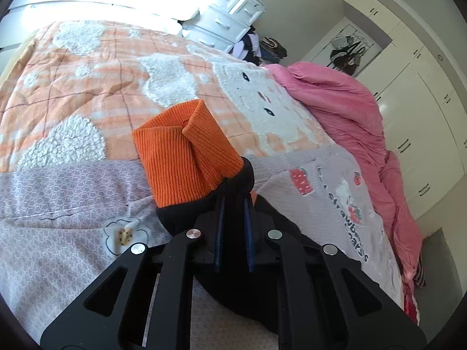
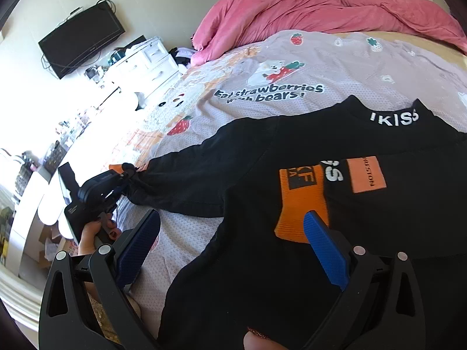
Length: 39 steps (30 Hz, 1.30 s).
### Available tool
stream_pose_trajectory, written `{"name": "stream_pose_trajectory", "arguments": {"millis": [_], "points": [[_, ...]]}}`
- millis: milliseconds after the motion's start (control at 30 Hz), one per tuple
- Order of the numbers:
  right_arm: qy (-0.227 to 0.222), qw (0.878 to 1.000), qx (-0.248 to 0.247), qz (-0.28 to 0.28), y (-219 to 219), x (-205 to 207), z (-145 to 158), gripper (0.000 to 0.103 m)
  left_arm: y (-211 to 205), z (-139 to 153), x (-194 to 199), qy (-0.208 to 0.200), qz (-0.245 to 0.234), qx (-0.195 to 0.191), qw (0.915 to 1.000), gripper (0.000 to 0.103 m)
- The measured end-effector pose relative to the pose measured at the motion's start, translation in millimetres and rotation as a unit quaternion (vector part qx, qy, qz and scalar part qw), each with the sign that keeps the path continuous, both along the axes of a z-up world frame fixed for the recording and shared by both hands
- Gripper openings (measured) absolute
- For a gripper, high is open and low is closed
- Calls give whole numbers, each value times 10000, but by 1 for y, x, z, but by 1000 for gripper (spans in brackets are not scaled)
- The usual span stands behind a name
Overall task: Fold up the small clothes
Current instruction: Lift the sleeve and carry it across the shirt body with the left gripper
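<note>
Sunlight filled a bedroom with white wardrobe doors (image 1: 408, 110) and a white chest of drawers (image 1: 230, 14). On the wall hung a flat black TV (image 2: 81, 38). A big bed took up most of the room. It had a soft lilac sheet printed with strawberries and bears (image 2: 335, 81), a fuzzy orange and white checked blanket (image 1: 87, 67) and a crumpled pink quilt (image 2: 292, 5) pushed to the far side.

A small black long-sleeved top with orange cuffs (image 2: 262, 204) lay spread flat on the lilac sheet. Its collar showed white letters, and two orange patches sat on its chest. One sleeve stretched out to the side, toward the checked blanket.

The left gripper (image 1: 233, 201) was squeezed tight on the end of that sleeve. Black cloth was pinched between its blue pads, and the ribbed orange cuff (image 1: 184, 151) stuck up just past the tips. In the right wrist view, a hand (image 2: 93, 230) held this gripper at the bed's edge.

The right gripper (image 2: 230, 233) was spread wide and held nothing. One blue finger (image 2: 137, 248) was over the lilac sheet, beside the top's side. The other blue finger (image 2: 324, 248) was over the black cloth, just near an orange patch. I could not tell if it touched the cloth.
</note>
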State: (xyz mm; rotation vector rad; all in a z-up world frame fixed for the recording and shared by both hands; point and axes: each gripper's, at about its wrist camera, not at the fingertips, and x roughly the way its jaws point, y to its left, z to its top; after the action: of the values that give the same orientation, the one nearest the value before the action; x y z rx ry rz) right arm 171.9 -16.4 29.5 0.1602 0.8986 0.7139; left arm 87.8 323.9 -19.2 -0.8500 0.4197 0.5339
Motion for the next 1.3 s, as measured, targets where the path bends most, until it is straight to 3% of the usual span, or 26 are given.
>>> {"name": "stream_pose_trajectory", "arguments": {"millis": [300, 567, 867, 1167, 1300], "points": [[97, 9985, 164, -512, -39, 3, 3, 98, -40, 45, -2, -719, -616, 517, 9942, 6], [291, 9925, 470, -1092, -82, 3, 0, 98, -92, 74, 6, -1086, -1377, 951, 9799, 5], [342, 9784, 727, -1905, -143, -4, 2, 98, -172, 89, 24, -1200, -2526, 1371, 9502, 5], [416, 9605, 799, -2632, -201, -6, -5, 98, -240, 79, 42, -936, -3491, 1755, 9157, 6], [402, 9548, 758, -2845, -217, -7, -7, 98, -266, 70, 50, -732, -3960, 1863, 8962, 8]]}}
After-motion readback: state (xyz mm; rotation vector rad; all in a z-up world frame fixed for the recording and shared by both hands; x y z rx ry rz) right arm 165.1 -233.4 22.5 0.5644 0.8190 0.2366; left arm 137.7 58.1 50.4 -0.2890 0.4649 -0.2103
